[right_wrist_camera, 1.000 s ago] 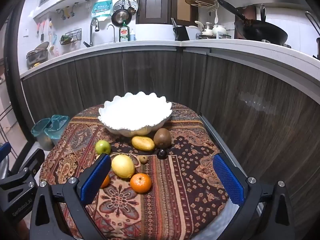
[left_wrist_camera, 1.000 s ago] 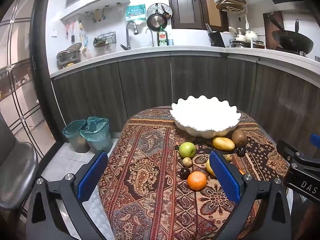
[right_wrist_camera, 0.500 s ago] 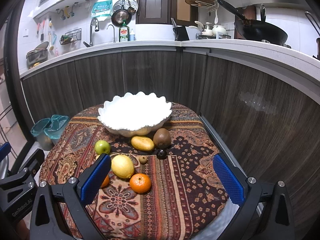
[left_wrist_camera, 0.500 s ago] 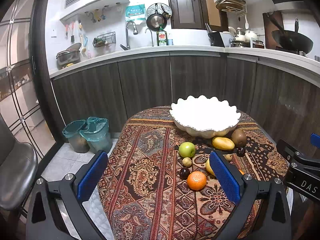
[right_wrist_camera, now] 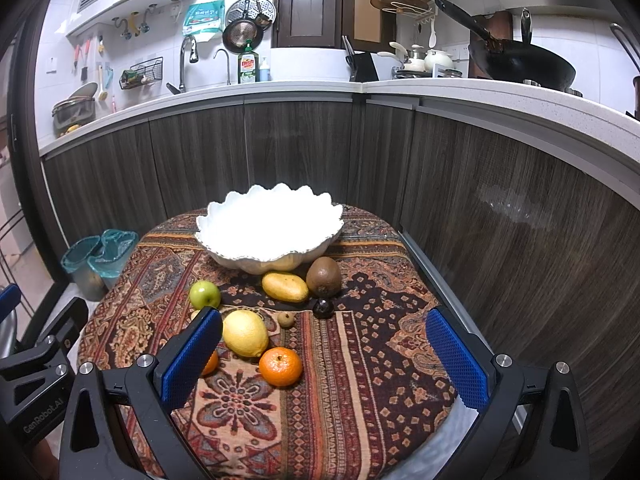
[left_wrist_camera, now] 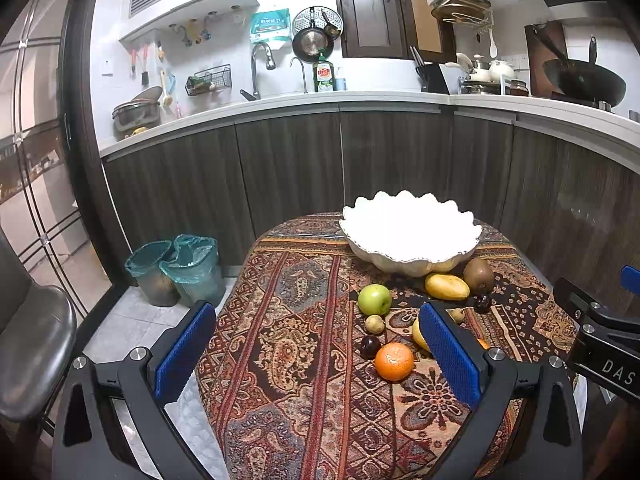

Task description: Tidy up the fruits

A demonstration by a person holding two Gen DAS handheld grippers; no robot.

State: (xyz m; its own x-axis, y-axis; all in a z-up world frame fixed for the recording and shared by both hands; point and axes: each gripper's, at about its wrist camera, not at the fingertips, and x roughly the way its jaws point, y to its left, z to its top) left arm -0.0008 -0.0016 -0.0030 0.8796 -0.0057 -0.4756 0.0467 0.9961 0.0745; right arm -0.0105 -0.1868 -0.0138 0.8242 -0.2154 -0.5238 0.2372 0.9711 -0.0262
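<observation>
A white scalloped bowl (left_wrist_camera: 410, 236) (right_wrist_camera: 270, 228) stands at the far side of a patterned round table. Loose fruit lies in front of it: a green apple (left_wrist_camera: 374, 299) (right_wrist_camera: 204, 294), a mango (left_wrist_camera: 447, 286) (right_wrist_camera: 285, 287), a kiwi (left_wrist_camera: 478, 276) (right_wrist_camera: 323, 277), a lemon (right_wrist_camera: 245, 333), two oranges (left_wrist_camera: 394, 361) (right_wrist_camera: 280, 366), dark plums (left_wrist_camera: 369, 346) (right_wrist_camera: 323, 308) and small brown fruits (left_wrist_camera: 374, 324) (right_wrist_camera: 286, 319). My left gripper (left_wrist_camera: 316, 354) is open and empty above the table's near left. My right gripper (right_wrist_camera: 324, 358) is open and empty above the near right.
The table cloth (left_wrist_camera: 300, 320) hangs over the edges. Dark kitchen cabinets (right_wrist_camera: 500, 220) curve closely behind and right of the table. Two bins with green liners (left_wrist_camera: 176, 270) stand on the floor at left. A grey chair (left_wrist_camera: 28, 344) is at far left.
</observation>
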